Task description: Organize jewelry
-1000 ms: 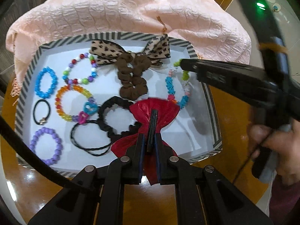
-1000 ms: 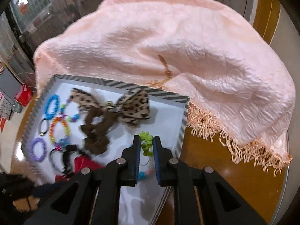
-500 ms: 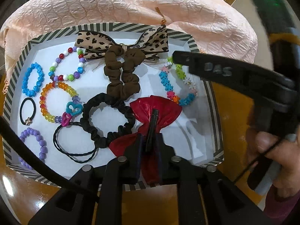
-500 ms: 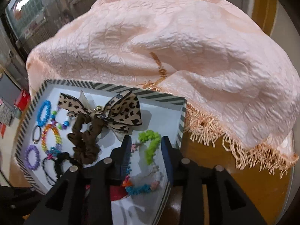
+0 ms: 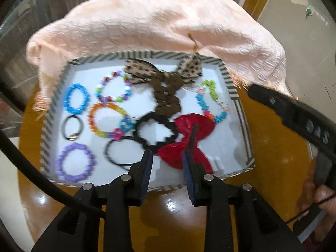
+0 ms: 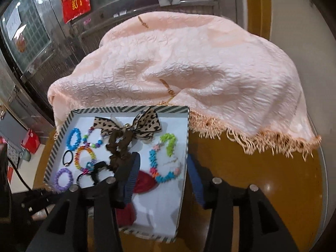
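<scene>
A striped-rim white tray point(image 5: 237, 103) point(image 6: 184, 138) holds the jewelry. A red bow point(image 5: 189, 145) point(image 6: 145, 180) lies near its front edge. My left gripper point(image 5: 168, 157) is open and empty, its jaws on either side of the bow's lower half. A multicolour bead bracelet point(image 5: 212, 103) point(image 6: 166, 159) lies at the right of the tray. My right gripper point(image 6: 162, 168) is open and empty, above that bracelet. A leopard bow point(image 5: 163, 71) point(image 6: 130, 126), brown scrunchie point(image 5: 168, 96), black scrunchie point(image 5: 155, 132) and several bead bracelets lie in the tray.
A pink fringed cloth point(image 5: 157, 25) point(image 6: 189, 73) is draped behind the tray and over its back rim. The tray sits on a glossy brown table point(image 6: 262, 178). The right gripper's body point(image 5: 298, 119) and the hand holding it are at the right of the left wrist view.
My left gripper opened and let go of the red bow, which now lies in the tray. My right gripper opened wider and drew back up from the multicolour bracelet.
</scene>
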A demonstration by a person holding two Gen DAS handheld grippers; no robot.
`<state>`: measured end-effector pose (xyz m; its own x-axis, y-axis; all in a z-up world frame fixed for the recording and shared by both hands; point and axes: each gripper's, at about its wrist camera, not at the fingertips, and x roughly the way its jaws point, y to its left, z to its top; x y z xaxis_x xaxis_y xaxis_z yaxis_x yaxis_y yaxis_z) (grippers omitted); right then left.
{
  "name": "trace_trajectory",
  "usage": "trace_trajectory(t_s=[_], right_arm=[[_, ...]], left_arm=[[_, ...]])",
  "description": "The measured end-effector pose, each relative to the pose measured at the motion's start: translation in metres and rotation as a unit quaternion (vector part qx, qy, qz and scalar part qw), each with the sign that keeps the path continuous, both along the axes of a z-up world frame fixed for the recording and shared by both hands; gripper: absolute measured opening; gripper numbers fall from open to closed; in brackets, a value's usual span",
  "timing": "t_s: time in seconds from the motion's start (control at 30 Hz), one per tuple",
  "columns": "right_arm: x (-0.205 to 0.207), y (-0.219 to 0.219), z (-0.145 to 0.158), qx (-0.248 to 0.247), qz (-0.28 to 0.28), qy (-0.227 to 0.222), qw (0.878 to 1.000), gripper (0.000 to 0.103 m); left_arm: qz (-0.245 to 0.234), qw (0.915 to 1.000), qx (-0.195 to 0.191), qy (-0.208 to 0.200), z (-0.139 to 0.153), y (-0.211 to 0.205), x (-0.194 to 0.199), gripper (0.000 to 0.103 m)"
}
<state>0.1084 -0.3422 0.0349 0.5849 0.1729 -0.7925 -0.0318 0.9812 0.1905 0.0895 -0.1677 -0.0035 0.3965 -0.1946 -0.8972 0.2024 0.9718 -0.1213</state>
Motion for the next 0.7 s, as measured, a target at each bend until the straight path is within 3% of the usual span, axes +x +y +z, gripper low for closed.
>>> trace_trajectory(t_s=[0.33, 0.7], right_arm=[[-0.047, 0.048, 0.008, 0.002, 0.009, -0.017, 1.000, 0.059], [-0.064, 0.074, 0.018, -0.007, 0.010, -0.023, 1.000, 0.063]], left_arm=[[0.050, 0.9980, 0.001, -0.039, 0.027, 0.048, -0.020, 0.031], [0.070, 0.9947, 0.016, -0.074, 0.043, 0.072, -0.038, 0.031]])
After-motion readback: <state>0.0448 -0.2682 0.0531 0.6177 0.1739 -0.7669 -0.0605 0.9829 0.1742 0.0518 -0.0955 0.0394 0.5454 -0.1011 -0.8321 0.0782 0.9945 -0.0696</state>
